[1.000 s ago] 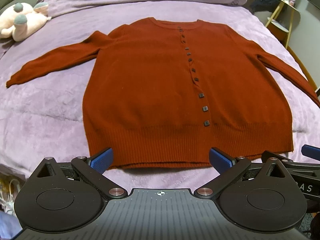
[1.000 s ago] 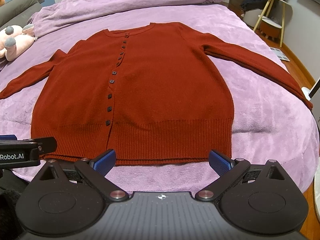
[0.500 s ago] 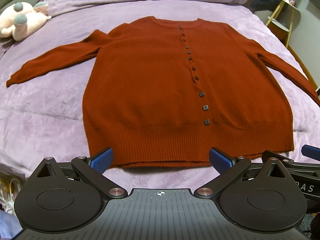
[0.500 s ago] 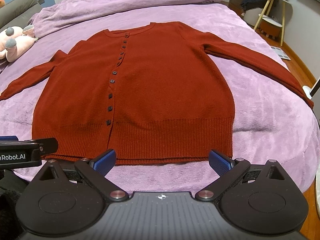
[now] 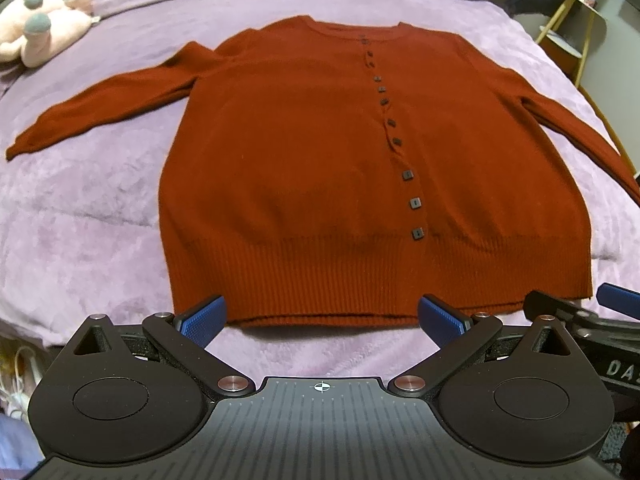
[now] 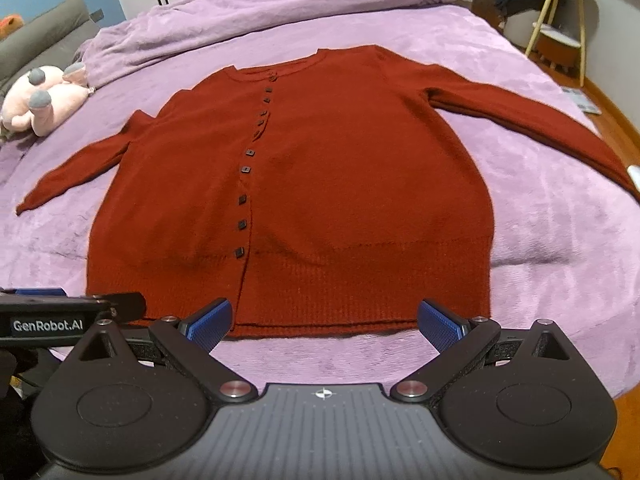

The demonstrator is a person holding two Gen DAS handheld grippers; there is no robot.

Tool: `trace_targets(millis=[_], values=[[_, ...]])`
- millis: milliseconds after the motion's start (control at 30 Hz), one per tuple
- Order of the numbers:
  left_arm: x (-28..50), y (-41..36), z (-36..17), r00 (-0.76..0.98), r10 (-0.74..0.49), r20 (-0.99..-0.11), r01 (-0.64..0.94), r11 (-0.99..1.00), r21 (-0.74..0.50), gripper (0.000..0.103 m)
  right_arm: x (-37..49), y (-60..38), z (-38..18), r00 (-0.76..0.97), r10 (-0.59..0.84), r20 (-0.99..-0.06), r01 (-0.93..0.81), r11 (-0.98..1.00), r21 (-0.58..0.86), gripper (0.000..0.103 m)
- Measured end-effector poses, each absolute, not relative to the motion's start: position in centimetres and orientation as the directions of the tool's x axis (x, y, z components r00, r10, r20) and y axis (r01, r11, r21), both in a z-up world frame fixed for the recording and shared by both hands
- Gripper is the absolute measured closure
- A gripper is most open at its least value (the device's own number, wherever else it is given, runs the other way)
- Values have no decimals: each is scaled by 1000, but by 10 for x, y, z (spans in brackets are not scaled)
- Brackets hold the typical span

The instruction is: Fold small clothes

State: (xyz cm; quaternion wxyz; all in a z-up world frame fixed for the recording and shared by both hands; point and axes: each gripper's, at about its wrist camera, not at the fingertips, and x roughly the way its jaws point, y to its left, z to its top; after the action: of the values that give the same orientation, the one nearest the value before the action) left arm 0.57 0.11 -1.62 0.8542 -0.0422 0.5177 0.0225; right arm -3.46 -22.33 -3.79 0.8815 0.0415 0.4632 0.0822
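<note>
Change vs earlier: small. In your left wrist view the cardigan [image 5: 320,168] sits a bit higher in frame than half a second ago, with more purple showing under the hem. In your right wrist view the garment looks turned slightly, left sleeve more in view. Cardigan itself looks unmoved, still flat.

Left gripper [image 5: 322,320]: jaws spread wide, nothing between the blue pads [image 5: 202,317]. Hovering at the near edge of the bed.

Right gripper [image 6: 324,320]: same, spread wide, holding nothing.

Cardigan vs left gripper: hem lies just beyond your fingertips. The left pad overlaps the hem's ribbing in the view; contact can't be confirmed. You're lined up on the hem's left-to-middle part.

Cardigan vs right gripper: hem just beyond the fingertips, button row [image 6: 244,196] left of your centreline. You're lined up on the hem's middle-to-right part.

Cardigan location: spread front-up on the purple bedspread [image 6: 560,220], buttoned, neckline far from you, both sleeves stretched out to the sides.

Grippers to each other: side by side, each one's body visible at the edge of the other's view.

Other: pink plush toy [image 5: 40,36] at the far left of the bed, well apart from the cardigan.
</note>
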Motion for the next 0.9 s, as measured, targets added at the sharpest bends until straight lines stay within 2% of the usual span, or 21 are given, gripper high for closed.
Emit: trace_targets(millis=[100,167,300,467,600,667,733,767,800,900], values=[[10,4,-20,454,-24,-890,-81,994,-69,0,-26,-245,-40,586,290,-757,-94,952,293,4],[15,7,-22,461,-48,-886,-75,993,-93,0,-16,-276,-42,664,335,-669,-42,909,414,4],[28,13,-23,522,-76,-850,-57,991,-124,0,1,-355,-49,863,215,-458,92,824,560,4],[61,17,-35,543,-73,-837,-63,990,-127,0,34,-466,-73,905,49,-423,288,660,694,4],[85,13,-42,588,-55,-807,-93,986,-135,0,44,-542,-106,900,-40,-434,413,391,822,7],[97,10,-49,589,-47,-807,-112,984,-139,0,46,-561,-132,894,-51,-445,441,277,854,19],[107,6,-57,571,-47,-819,-114,984,-136,0,48,-575,-149,892,-64,-448,452,205,868,45],[111,5,-61,559,-48,-828,-116,984,-134,0,50,-578,-153,886,-79,-457,463,189,866,54],[114,4,-65,545,-46,-837,-121,984,-132,0,53,-581,-159,878,-93,-470,479,176,860,68],[119,6,-75,504,-48,-863,-137,981,-134,0,61,-586,-167,860,-135,-493,510,179,841,85]])
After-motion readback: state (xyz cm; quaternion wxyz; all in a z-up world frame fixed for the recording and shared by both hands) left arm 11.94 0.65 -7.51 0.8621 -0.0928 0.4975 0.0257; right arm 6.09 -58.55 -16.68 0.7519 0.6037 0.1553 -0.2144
